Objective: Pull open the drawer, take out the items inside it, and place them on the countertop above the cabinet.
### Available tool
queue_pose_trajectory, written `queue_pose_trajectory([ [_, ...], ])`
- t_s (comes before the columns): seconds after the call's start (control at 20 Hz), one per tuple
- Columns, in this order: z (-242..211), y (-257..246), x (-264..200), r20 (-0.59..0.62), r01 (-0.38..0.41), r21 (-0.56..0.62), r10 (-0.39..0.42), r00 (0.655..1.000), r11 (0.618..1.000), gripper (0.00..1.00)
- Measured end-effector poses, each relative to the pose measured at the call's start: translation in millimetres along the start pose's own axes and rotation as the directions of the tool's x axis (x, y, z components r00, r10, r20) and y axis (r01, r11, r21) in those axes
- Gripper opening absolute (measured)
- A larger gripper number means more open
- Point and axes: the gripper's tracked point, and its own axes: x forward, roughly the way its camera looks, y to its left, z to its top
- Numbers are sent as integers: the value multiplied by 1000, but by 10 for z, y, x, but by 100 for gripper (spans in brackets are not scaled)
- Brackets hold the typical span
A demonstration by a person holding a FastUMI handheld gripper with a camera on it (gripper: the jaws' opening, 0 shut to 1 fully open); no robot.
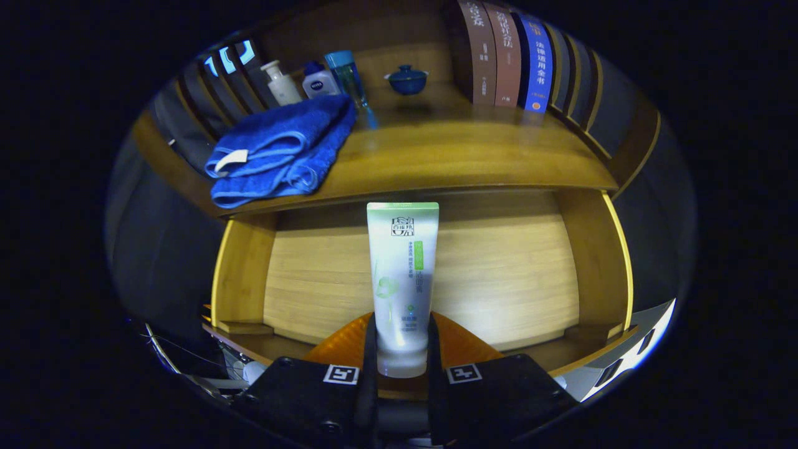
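- Tube [402, 274] of white plastic with a green band at its crimped end stands between the two fingers of the tool [403, 349]; both fingers press on its lower part near the cap, so the tool is clamped on the tube.
- Cap end sits lowest, down between the fingers; the rest of the tube reaches ahead of and beyond them.
- Drawer [430, 274] lies open beneath and behind the tube, with pale wooden floor and side walls; the tube is held over its middle.
- Worktop [461, 156] of the cabinet, in matching wood, runs above the drawer, beyond the tube's crimped end.
- Blue towel [280, 149] lies folded on the worktop, hanging slightly over its front edge.
- Behind the towel stand a white pump bottle [280, 82], a small white bottle with a blue cap [320, 80] and a clear blue bottle [349, 78], close together.
- Blue lidded cup [406, 80] sits near the back, well apart from a row of upright books [508, 56].
- Long axis of the tube runs straight along the fingers, upright in the gripper view, crimped end pointing away toward the worktop.
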Motion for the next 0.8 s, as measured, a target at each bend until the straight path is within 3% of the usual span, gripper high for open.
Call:
queue_pose_trajectory([
  [0.2, 534, 46, -164, 109, 5, -26, -2, 994, 1000, 36],
  [0.45, 1333, 99, 37, 175, 17, -40, -10, 985, 999, 36],
  [0.8, 1844, -9, 696, 119, 59, -28, -55, 991, 998, 36],
])
